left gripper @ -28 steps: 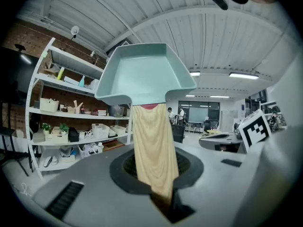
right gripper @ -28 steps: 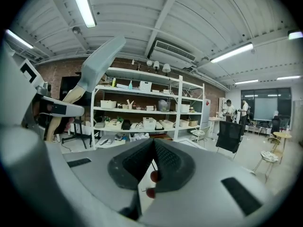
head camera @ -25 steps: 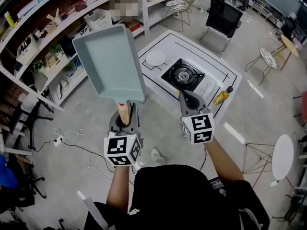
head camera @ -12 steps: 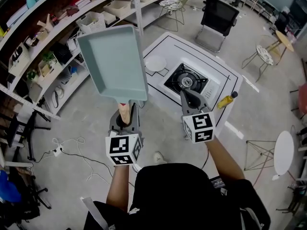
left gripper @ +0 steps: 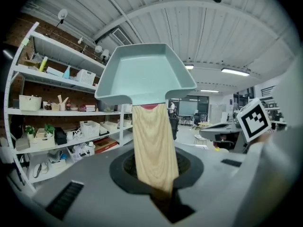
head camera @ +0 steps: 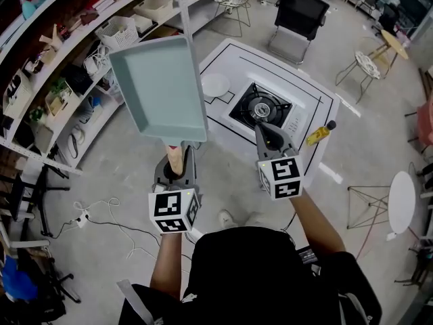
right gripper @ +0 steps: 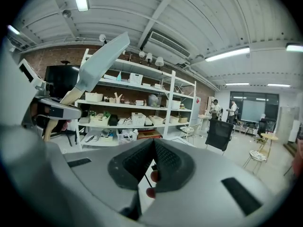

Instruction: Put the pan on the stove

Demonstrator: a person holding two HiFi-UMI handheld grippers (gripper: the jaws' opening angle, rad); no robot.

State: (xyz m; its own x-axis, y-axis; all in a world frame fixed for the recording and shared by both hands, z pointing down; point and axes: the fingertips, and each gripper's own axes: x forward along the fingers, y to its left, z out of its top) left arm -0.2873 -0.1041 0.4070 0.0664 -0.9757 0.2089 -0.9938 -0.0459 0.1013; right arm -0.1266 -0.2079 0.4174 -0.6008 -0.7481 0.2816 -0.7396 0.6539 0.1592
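A pale blue-green rectangular pan [head camera: 159,87] with a wooden handle [head camera: 176,158] is held up in the air. My left gripper [head camera: 177,156] is shut on that handle, and the pan tilts up and away from it. In the left gripper view the handle [left gripper: 154,145] runs from the jaws up to the pan [left gripper: 144,74]. The black gas stove [head camera: 260,107] sits on a low white table [head camera: 311,103], to the right of the pan. My right gripper [head camera: 267,133] hovers at the stove's near edge, shut and with nothing in it. The right gripper view shows the pan [right gripper: 102,63] at the upper left.
A white plate [head camera: 216,84] lies left of the stove, and a yellow bottle [head camera: 318,134] lies at the table's right edge. Shelves with boxes [head camera: 67,66] line the left. A black chair [head camera: 298,15] stands beyond the table, and a round white table [head camera: 401,212] is at the right.
Both grippers and the pan have moved forward toward the white table; the stove now lies just past the right gripper's tip. The grip on the handle is unchanged.
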